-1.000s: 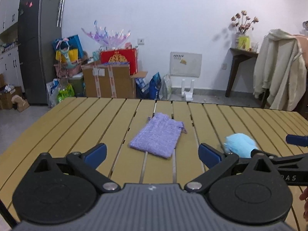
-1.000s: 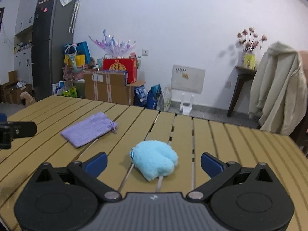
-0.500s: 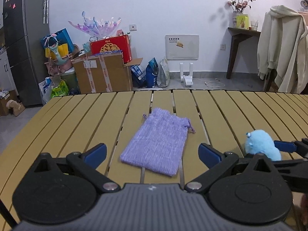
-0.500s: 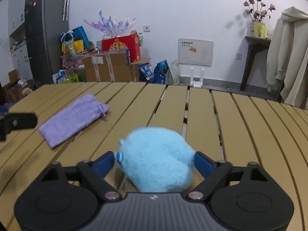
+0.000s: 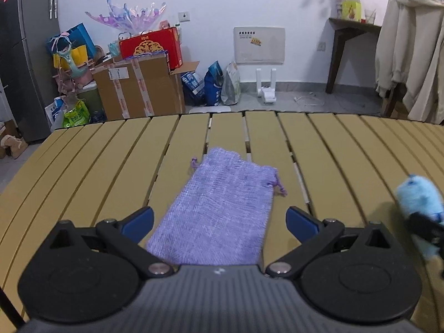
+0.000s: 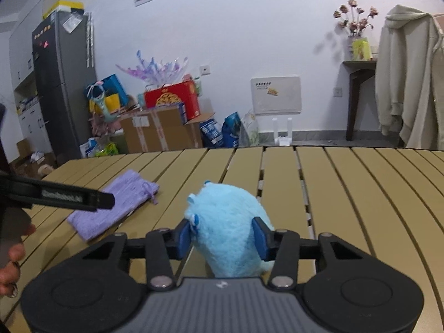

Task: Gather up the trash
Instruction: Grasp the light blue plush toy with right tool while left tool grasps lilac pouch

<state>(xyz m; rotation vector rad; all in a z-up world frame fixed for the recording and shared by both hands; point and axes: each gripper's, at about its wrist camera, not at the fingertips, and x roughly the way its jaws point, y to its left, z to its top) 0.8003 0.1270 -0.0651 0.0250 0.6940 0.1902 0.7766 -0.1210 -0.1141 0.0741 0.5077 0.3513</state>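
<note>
A: Where does the blue plush toy [image 6: 227,230] sit?

B: Right between the blue pads of the right hand-held gripper [image 6: 225,236], low on the desk [image 6: 347,194]. Its jaws are closing, and both pads already press into the fluff, so I judge the grab to be nearly complete.

A: And the purple drawstring pouch [image 5: 222,211]?

B: It lies flat on the slats directly ahead of the left hand-held gripper [image 5: 219,220], its near end running in between the wide-open jaws. Neither pad touches it, and nothing is held there. Its drawstring mouth points away from that gripper.

A: So which step is this?

B: Picking up the toy, I think, with the pouch likely meant as the bag for it. The left side looks lined up to take the pouch.

A: What does the next move call for?

B: A firm squeeze on the toy and then a lift clear of the desk. The left jaws need to close on thin, limp cloth, so they should come down close to the slats. The pouch's mouth must then be opened, which looks awkward.
</note>
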